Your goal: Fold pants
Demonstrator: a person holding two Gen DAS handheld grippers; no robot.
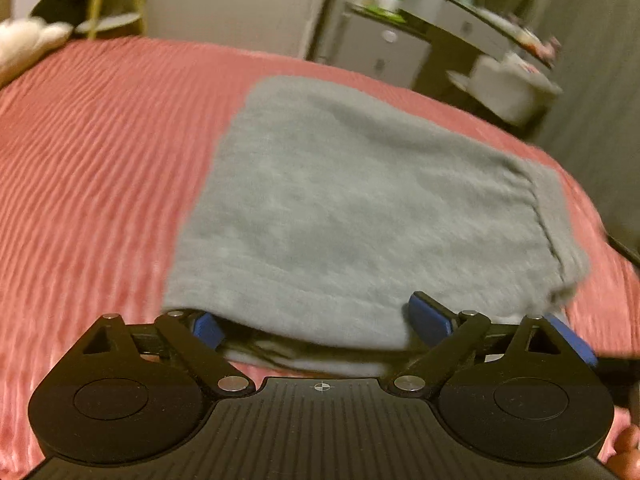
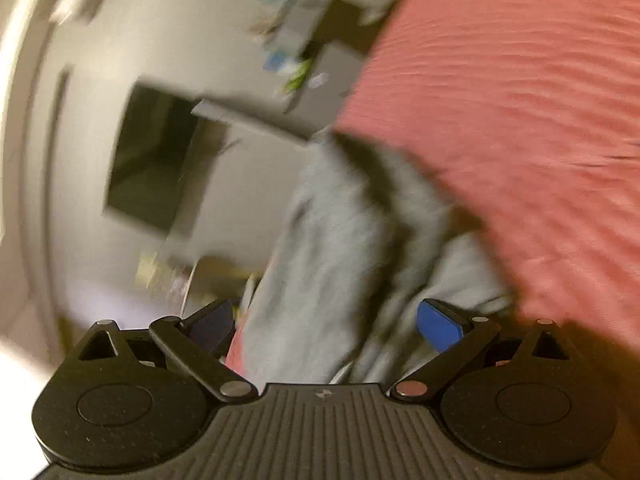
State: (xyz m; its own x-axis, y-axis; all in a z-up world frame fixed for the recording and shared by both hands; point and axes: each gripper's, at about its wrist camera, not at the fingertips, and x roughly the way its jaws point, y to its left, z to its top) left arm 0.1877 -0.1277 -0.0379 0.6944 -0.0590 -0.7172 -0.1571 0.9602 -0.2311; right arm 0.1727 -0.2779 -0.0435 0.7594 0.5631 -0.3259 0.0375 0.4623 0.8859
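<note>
Nearest my left camera, the left gripper (image 1: 320, 326) stands spread wide, its blue pads (image 1: 430, 318) bracketing the near edge of the folded grey fleece pants (image 1: 352, 216) without pinching them; the cloth's hem drapes between the fingers. The one pair of pants lies in a stacked rectangle on the ribbed pink bedspread (image 1: 88, 168), towards the bed's right side. Beyond the pants' far edge stand pale cabinets (image 1: 384, 52) and a dark cluttered shelf (image 1: 472, 28), badly blurred. On my right camera, the right gripper (image 2: 326, 328) is also spread apart, with grey fabric running up between its two fingers; the view is smeared, so I cannot tell whether either pad touches the cloth.
</note>
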